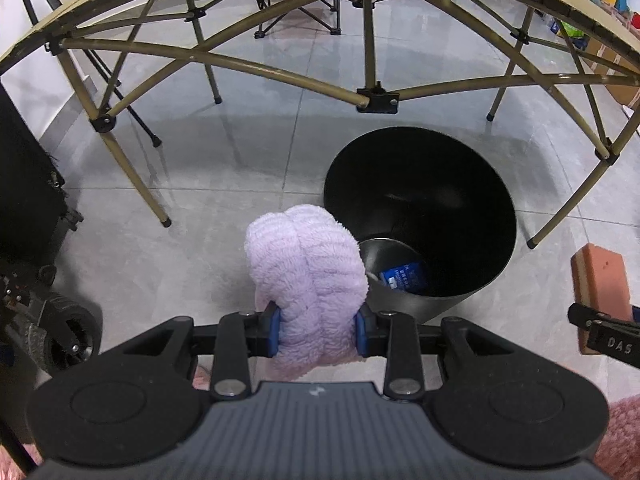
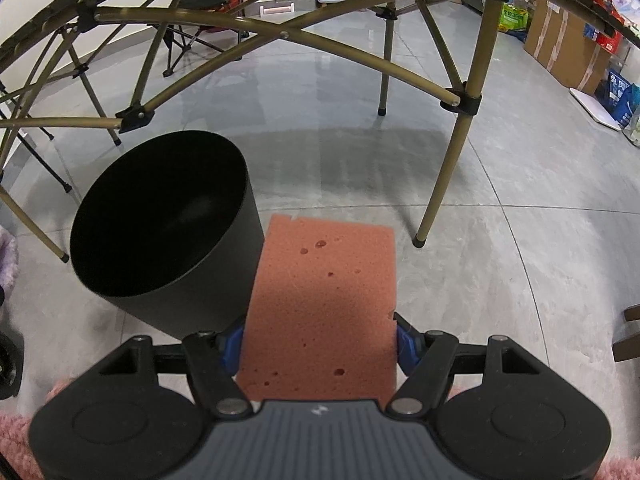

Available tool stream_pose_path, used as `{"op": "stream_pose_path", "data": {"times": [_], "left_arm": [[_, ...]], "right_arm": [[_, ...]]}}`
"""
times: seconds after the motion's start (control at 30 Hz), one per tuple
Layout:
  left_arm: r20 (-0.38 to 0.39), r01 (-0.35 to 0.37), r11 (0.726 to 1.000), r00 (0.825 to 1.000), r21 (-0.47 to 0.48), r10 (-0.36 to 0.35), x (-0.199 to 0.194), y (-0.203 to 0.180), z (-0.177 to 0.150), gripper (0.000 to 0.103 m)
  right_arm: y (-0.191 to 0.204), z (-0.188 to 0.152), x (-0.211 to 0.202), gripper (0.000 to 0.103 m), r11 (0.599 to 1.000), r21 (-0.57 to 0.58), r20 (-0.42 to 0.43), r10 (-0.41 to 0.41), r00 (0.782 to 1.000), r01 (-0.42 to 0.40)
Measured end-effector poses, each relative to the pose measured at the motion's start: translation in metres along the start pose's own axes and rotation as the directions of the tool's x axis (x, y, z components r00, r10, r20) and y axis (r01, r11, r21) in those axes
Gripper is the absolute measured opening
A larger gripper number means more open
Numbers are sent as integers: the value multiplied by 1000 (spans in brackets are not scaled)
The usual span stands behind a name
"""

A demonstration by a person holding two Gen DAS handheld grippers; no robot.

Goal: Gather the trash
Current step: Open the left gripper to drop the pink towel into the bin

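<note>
My left gripper is shut on a fluffy lilac cloth, held above the floor just left of a black round bin. A blue packet lies at the bin's bottom. My right gripper is shut on an orange-pink sponge, which hangs to the right of the same bin. In the left wrist view the sponge and the right gripper's finger show at the right edge. A bit of the lilac cloth shows at the left edge of the right wrist view.
A folding table's tan frame and legs arch over the grey tiled floor behind the bin. A black wheeled cart stands at the left. Cardboard boxes and bags line the far right; folding chairs stand at the back.
</note>
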State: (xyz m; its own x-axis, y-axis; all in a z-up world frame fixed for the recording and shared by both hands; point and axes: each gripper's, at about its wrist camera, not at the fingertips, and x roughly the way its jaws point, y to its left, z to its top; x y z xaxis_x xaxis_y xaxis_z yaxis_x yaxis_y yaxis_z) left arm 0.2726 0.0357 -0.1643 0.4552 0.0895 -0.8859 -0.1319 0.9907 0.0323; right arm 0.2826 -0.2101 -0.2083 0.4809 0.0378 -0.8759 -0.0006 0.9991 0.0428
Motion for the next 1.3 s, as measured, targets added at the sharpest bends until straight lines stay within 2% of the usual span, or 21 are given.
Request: {"op": "stream_pose_path", "data": {"times": [0.57, 1.3], "left_arm": [[-44, 51, 998, 998, 21, -50, 34, -50, 51, 34], [-82, 51, 998, 995, 36, -48, 66, -99, 75, 34]], "right_arm": [[-5, 15, 11, 70, 1000, 10, 18, -16, 1000, 15], [-26, 25, 37, 70, 997, 61, -1, -50, 999, 50]]}}
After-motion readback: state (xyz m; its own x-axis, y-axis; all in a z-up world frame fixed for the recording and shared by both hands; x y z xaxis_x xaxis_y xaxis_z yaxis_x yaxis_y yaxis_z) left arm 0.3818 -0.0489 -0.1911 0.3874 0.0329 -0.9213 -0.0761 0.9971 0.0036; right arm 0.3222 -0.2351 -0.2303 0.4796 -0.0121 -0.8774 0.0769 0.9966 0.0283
